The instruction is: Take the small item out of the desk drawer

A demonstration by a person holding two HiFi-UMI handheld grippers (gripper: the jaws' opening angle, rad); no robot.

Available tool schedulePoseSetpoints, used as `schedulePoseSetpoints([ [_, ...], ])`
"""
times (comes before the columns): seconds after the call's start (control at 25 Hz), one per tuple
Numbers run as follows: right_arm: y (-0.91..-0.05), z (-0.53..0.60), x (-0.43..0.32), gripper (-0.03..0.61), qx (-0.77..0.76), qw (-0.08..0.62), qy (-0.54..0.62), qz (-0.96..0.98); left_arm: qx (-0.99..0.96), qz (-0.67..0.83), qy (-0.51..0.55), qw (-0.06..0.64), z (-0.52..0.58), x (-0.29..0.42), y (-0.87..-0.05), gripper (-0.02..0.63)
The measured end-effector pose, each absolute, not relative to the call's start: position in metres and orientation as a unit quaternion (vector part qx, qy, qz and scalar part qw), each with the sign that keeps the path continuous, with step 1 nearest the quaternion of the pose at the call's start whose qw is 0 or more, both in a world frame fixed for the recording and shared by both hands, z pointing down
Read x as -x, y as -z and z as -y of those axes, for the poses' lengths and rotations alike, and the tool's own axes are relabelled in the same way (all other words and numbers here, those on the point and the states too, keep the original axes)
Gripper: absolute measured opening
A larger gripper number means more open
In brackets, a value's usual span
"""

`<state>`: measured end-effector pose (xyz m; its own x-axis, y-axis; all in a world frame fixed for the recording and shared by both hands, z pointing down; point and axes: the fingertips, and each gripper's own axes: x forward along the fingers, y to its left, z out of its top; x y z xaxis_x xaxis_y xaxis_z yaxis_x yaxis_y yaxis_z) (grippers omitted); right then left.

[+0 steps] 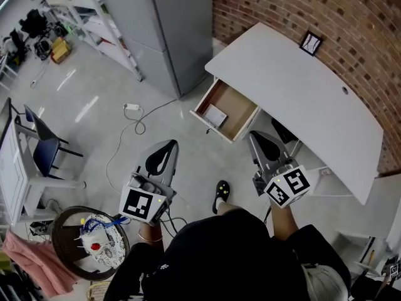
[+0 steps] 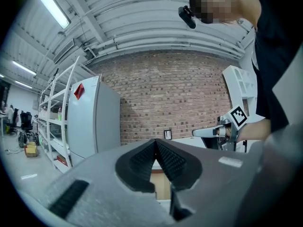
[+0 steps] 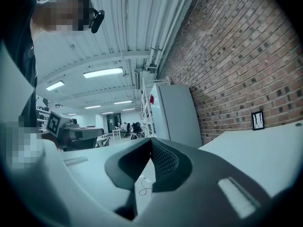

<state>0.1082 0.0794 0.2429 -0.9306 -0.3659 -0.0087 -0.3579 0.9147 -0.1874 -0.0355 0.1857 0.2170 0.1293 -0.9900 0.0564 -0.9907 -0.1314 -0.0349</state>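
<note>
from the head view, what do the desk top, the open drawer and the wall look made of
Desk top: smooth matt white, likely laminate or painted board.
Drawer: brown inside, probably wood or fibreboard.
Wall: red brick with pale mortar joints.

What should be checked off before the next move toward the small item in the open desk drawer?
1. Drawer open: ok.
2. Small item visible inside, nothing covering it: ok.
3. Left gripper ready to grasp: not ok, fingers shut, empty.
4. Right gripper ready to grasp: not ok, fingers shut, empty.
5. A gripper over the drawer: not ok, neither is; the right one looks nearer in the head view.
6. What the item is: cannot tell, only flat and white.
</note>
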Motion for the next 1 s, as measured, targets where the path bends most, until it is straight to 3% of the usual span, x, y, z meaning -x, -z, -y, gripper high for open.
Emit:
schedulePoseSetpoints([
  [1.0, -0.271, 0.034, -0.132, 0.011, 0.201, 0.018, 0.120, -0.972, -0.755, 0.650, -0.083, 0.001, -0.065, 0.023, -0.235, 0.000],
])
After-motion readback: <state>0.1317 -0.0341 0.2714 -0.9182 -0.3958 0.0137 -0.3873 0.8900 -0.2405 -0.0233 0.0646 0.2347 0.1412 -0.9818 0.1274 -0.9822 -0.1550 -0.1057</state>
